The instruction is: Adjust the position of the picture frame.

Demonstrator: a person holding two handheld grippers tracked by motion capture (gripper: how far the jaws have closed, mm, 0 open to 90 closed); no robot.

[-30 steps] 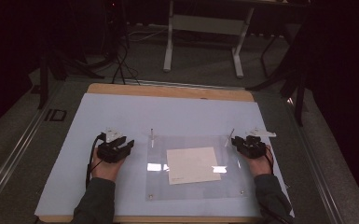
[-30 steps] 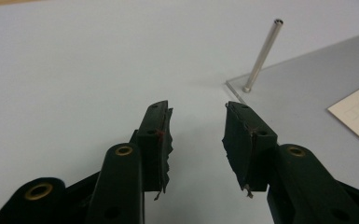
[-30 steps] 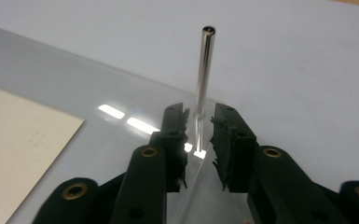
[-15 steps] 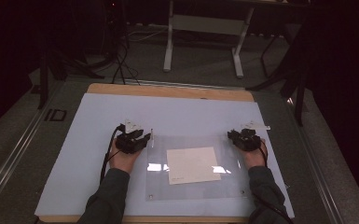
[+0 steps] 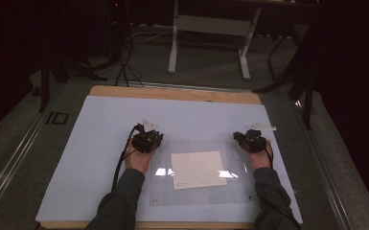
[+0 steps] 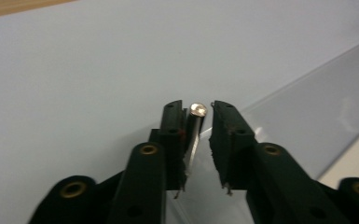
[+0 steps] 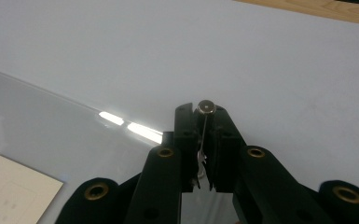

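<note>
High view: both grippers sit at the far corners of the clear sheet [image 5: 201,191], which lies flat on the pale blue mat [image 5: 100,143] with a paper [image 5: 199,168] under it.

The left gripper [image 6: 198,112] has just been closing, its jaws still parted around a metal pin [image 6: 196,128]. The right gripper [image 7: 206,111], also closing, pinches its own pin [image 7: 206,108] tight.

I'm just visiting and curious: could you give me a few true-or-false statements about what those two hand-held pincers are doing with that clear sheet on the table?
1. A metal pin stands between the right gripper's jaws. True.
2. The left gripper is clamped tight on its pin. False: a gap remains beside it.
3. A paper sheet lies at the clear plate. True.
4. Both grippers sit at the plate's near edge. False: at its far corners.
</note>
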